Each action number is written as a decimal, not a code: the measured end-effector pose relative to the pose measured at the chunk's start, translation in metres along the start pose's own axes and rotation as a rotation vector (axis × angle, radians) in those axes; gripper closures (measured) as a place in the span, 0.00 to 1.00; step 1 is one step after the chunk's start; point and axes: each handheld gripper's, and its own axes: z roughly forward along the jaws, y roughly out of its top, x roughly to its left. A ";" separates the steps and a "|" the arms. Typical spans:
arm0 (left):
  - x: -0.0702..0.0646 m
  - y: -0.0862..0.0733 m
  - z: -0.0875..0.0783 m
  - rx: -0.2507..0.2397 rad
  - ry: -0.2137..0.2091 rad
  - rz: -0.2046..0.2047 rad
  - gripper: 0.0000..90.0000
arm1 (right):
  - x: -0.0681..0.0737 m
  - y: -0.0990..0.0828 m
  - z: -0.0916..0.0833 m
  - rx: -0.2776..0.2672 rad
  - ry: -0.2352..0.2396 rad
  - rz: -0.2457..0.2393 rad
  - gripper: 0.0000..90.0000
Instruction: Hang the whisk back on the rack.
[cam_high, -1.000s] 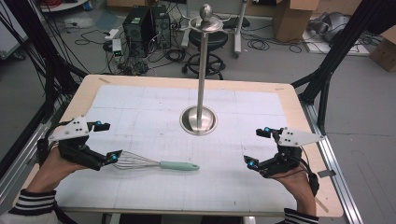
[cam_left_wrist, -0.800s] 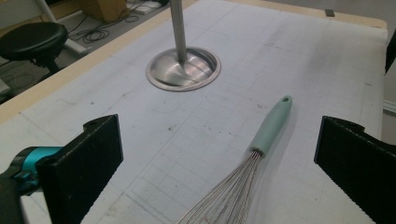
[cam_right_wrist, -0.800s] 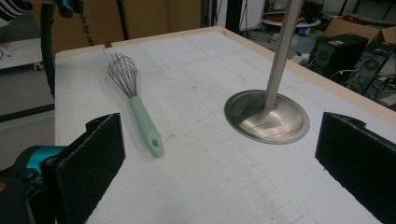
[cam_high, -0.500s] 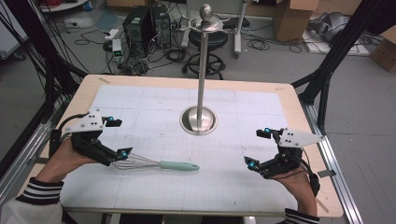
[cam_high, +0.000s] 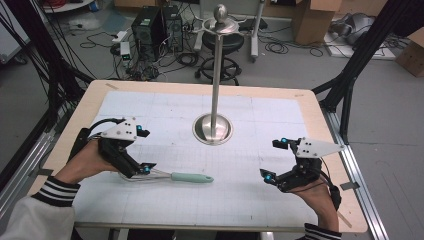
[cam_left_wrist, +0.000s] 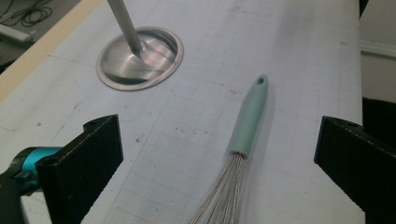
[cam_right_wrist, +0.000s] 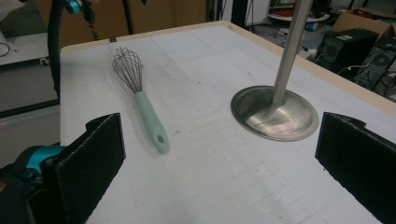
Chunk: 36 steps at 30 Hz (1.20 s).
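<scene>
left gripper jaws apart over whisk | wires partly hidden | right gripper jaws apart

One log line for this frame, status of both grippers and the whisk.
left gripper: open, over whisk wires | right gripper: open, apart | whisk: flat on table, ungripped | stand: upright

whisk: lies on the tabletop, at 7 o'clock from the stand
stand: upright at tabletop centre, behind the whisk
</scene>
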 end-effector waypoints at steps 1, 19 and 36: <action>0.001 0.001 0.004 0.012 -0.008 -0.006 0.02 | 0.000 0.000 0.000 0.003 -0.001 -0.002 0.00; 0.003 0.014 0.061 0.124 -0.110 0.054 0.02 | 0.000 0.000 0.001 0.004 0.003 0.006 0.01; -0.004 0.013 0.099 0.228 -0.196 0.100 0.04 | -0.001 -0.002 0.002 0.003 0.002 0.010 0.01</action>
